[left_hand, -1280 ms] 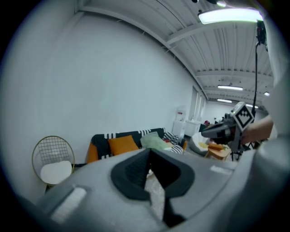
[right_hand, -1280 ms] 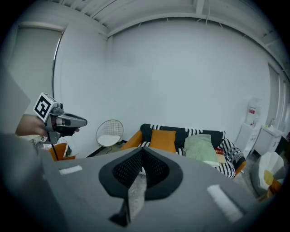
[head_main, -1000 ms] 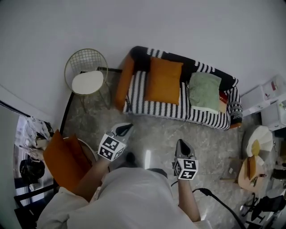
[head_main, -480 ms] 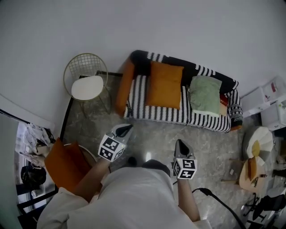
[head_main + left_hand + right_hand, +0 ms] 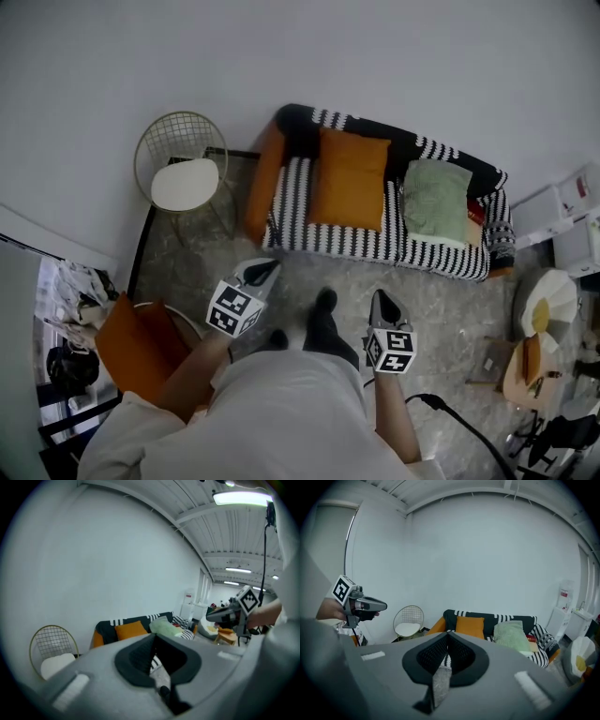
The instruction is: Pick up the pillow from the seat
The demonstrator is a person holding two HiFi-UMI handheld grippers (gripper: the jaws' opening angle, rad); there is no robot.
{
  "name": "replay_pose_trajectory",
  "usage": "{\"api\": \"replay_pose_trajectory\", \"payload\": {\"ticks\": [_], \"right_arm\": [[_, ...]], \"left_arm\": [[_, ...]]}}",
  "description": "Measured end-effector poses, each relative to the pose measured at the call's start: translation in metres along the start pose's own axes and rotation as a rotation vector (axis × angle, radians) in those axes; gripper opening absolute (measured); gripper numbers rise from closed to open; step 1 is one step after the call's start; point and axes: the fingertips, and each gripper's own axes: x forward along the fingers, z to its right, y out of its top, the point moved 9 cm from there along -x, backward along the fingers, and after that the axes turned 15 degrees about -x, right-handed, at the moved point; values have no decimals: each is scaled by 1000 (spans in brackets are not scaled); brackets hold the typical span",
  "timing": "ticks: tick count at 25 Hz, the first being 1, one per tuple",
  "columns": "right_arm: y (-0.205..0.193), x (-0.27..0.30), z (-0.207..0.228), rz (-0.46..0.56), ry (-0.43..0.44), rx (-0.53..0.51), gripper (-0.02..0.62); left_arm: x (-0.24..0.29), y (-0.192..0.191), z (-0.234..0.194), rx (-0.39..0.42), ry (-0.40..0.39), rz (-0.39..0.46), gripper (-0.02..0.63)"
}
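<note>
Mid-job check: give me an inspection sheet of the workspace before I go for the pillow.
surface: striped sofa seat, against the wall.
job's things: orange pillow and green pillow, side by side on the seat, green at right.
clutter: red item beside the green pillow, kind unclear.
grippers: left gripper and right gripper both shut, empty, short of the sofa.
cables: black cable on the floor, behind the right gripper.
surroundings: wire chair left of the sofa; white shelves and low table at right.

Orange pillow (image 5: 349, 180), green pillow (image 5: 436, 200), apparently leaning on striped seat (image 5: 356, 242).
</note>
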Motion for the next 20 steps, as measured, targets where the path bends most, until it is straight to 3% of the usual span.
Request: {"api": "replay_pose_trajectory", "payload": {"ticks": [20], "right_arm": [[48,130,160,25,90,-45,5]], "left_arm": [[158,88,-16,-16,70,12,-2]]}}
